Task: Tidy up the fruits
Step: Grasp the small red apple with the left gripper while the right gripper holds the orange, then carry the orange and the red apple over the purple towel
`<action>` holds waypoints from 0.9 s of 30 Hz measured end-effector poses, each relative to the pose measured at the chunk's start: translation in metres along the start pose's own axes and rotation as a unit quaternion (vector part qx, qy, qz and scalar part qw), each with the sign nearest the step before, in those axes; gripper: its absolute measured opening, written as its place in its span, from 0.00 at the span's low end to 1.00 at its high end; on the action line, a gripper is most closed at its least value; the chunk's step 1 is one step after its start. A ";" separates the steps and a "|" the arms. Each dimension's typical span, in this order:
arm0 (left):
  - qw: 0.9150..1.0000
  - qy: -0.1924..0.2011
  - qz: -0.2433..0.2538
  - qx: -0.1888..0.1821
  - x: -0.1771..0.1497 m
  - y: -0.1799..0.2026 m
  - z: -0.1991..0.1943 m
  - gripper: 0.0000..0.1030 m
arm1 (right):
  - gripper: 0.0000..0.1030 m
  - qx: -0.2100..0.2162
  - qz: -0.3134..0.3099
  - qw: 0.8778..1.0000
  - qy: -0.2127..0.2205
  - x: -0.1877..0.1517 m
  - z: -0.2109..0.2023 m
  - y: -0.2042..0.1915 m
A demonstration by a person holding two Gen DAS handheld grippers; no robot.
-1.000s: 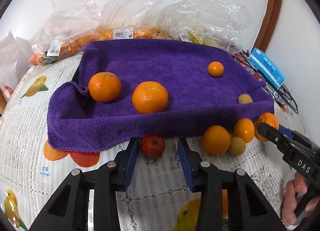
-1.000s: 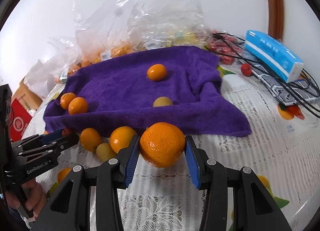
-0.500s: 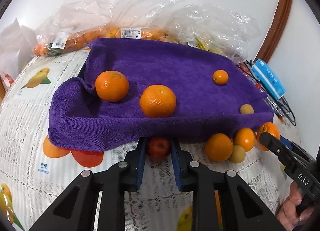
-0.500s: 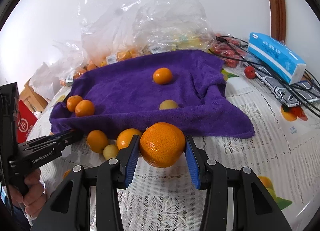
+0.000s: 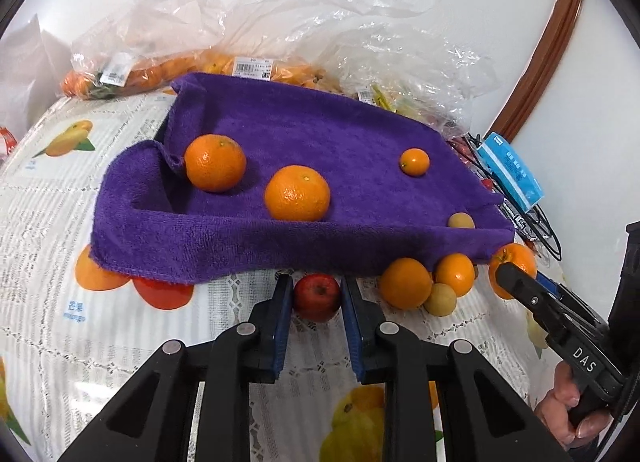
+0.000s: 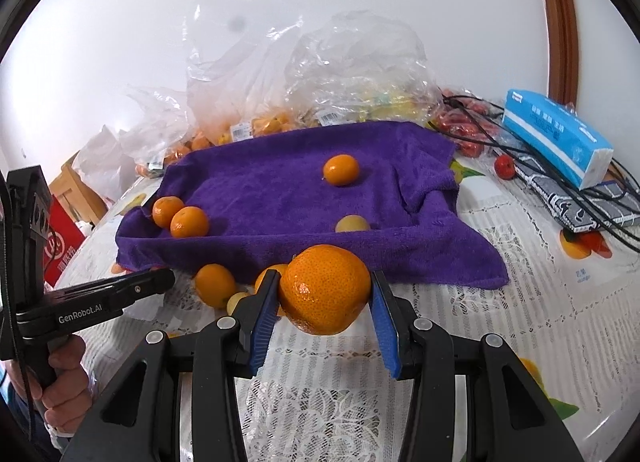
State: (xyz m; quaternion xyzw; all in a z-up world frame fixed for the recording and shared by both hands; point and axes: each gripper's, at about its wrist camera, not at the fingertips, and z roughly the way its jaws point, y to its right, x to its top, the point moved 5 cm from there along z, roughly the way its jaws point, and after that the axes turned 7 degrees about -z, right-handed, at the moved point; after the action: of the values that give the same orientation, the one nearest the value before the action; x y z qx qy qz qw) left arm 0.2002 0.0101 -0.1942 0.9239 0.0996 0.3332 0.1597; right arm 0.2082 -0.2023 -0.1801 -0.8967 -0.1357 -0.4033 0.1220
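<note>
Purple towel (image 5: 320, 133) lies spread on the lace tablecloth (image 5: 80, 322), bearing two large oranges, a small orange (image 5: 415, 161) and a pale round fruit (image 5: 461, 220); the left gripper (image 5: 316, 294) is clamped on a small red apple (image 5: 317, 294) just at the towel's near edge; the right gripper (image 6: 324, 298) grips a big orange (image 6: 325, 294) between its blue pads, in front of the towel; more oranges (image 5: 405, 283) cluster beside the towel's near edge; "GenRobot.AI" reads on the left tool's side in the right wrist view, "DAS" on the right tool in the left wrist view; "mango" is printed on the tablecloth; barcode labels on the plastic bags (image 6: 352, 73) and the blue tissue pack (image 6: 556, 137) lettering are too small to read.
</note>
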 end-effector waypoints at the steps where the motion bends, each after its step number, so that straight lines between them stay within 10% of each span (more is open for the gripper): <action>1: 1.000 0.001 0.000 0.000 0.000 -0.001 -0.002 0.23 | 0.43 0.001 -0.001 1.000 0.001 0.000 -0.001 -0.001; 13: 1.000 0.011 0.001 -0.003 -0.015 0.001 -0.046 0.23 | 0.43 0.012 0.016 1.000 0.013 0.000 -0.036 -0.007; 27: 0.997 0.069 0.024 0.002 0.041 0.036 -0.094 0.23 | 0.43 0.004 0.001 0.998 0.060 0.062 -0.074 -0.016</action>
State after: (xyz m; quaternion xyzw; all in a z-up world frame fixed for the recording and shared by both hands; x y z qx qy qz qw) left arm 0.1733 0.0094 -0.0891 0.9010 0.0889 0.4000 0.1423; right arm 0.1910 -0.2028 -0.0835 -0.8704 -0.1287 -0.4559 0.1340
